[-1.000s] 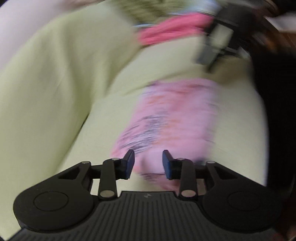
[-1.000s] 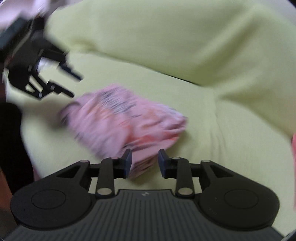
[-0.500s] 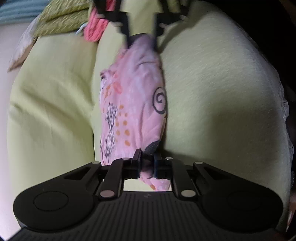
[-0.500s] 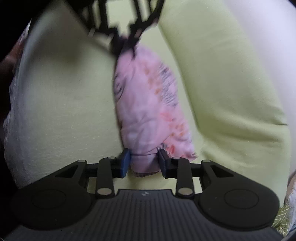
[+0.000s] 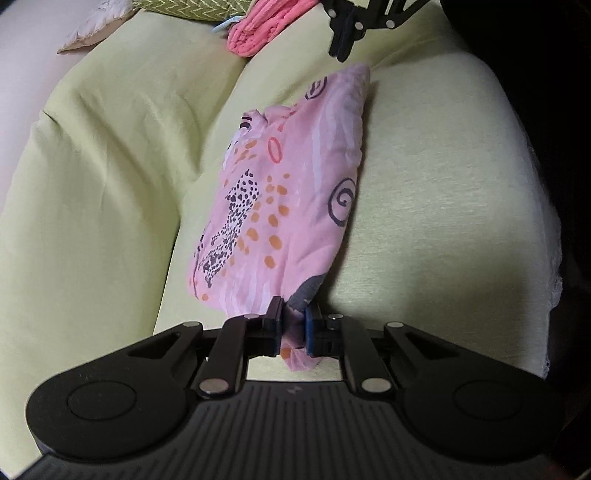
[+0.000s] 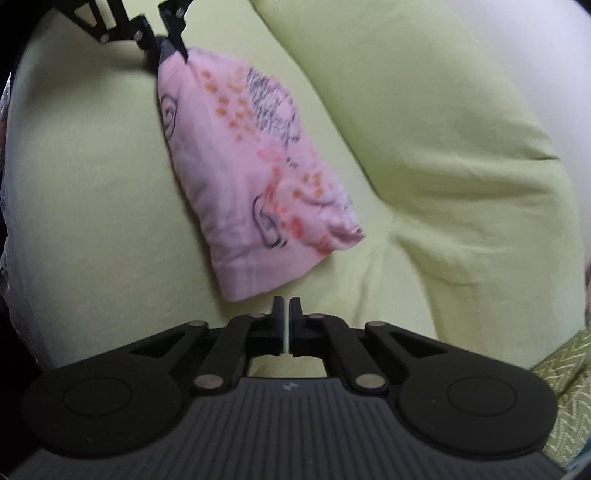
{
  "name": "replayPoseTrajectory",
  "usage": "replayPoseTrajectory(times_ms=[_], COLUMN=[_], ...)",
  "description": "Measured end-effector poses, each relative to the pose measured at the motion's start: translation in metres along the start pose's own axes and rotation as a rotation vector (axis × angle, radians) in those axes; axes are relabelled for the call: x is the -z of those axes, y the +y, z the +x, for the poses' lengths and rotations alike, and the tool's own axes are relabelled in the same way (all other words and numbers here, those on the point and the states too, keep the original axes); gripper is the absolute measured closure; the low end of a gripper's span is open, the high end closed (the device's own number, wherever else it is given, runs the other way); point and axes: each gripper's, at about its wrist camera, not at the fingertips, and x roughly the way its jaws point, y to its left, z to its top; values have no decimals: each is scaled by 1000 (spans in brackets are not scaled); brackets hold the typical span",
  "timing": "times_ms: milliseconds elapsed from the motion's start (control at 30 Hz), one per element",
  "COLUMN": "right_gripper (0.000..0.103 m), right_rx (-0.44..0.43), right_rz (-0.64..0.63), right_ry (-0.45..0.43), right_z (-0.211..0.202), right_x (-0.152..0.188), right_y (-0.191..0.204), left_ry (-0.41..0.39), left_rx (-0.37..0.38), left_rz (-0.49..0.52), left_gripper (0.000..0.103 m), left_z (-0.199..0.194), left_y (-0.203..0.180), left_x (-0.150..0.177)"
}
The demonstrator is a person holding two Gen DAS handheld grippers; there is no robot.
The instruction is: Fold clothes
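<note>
Left gripper [image 5: 294,325] pinching bottom corner of the folded pink patterned garment [image 5: 288,192], mid-frame on pale green sofa cushion [image 5: 443,206]. Right gripper [image 6: 286,321] closed, empty, cloth just beyond tips.

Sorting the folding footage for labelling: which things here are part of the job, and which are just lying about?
In the job:
- pink patterned garment
- left gripper, pinching its near corner
- right gripper, shut, gripping nothing

Lying about:
- coral-pink ribbed cloth
- green zigzag-print cushion
- light green sofa underneath
</note>
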Motion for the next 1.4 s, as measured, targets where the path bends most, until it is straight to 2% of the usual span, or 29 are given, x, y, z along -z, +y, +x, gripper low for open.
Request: replayPoseTrajectory(times_ms=[33, 67, 100, 133, 233, 367, 400, 433, 467, 500, 567, 633, 867, 1400], right_gripper=[90, 74, 70, 70, 71, 74, 76, 82, 88, 88, 87, 87, 89, 89], right_rx=[-8, -19, -32, -42, -62, -41, -30, -11, -8, -23, -59, -46, -50, -52], right_rz=[1, -2, -5, -14, -76, -163, -180, -180, -161, -130, -64, -89, -47, -45], right_ry=[-14, -31, -54, -73, -115, -126, -118, -109, -76, -66, -60, -44, -4, 39], right_z=[-8, -16, -21, -24, -25, -3, 4, 11, 18, 20, 22, 21, 22, 20], right_x=[-2, -6, -11, -17, -34, -52, -52, -48, -42, -34, -19, -12, -7, -17], right_y=[2, 6, 11, 19, 41, 61, 63, 61, 54, 46, 29, 30, 28, 31], left_ry=[-5, -11, -20, -30, -59, -63, -42, -19, -10, -16, -22, -15, -4, 18], left_rx=[-15, -30, -51, -75, -108, -97, -93, -91, -89, -87, -85, -84, -52, -34], left_rz=[16, 31, 61, 96, 194, 266, 274, 269, 249, 228, 211, 196, 110, 121], left_gripper=[78, 78, 74, 64, 59, 61, 72, 89, 89, 90, 90, 91, 91, 91], left_z=[-5, -10, -15, -20, -17, 0, 8, 14, 17, 17, 15, 13, 10, 13], left_y=[-1, -1, -4, -9, -23, -34, -35, -34, -31, -29, -29, -29, -16, -6], left_x=[0, 1, 1, 0, -7, -17, -17, -14, -8, -3, 0, -1, -5, -9])
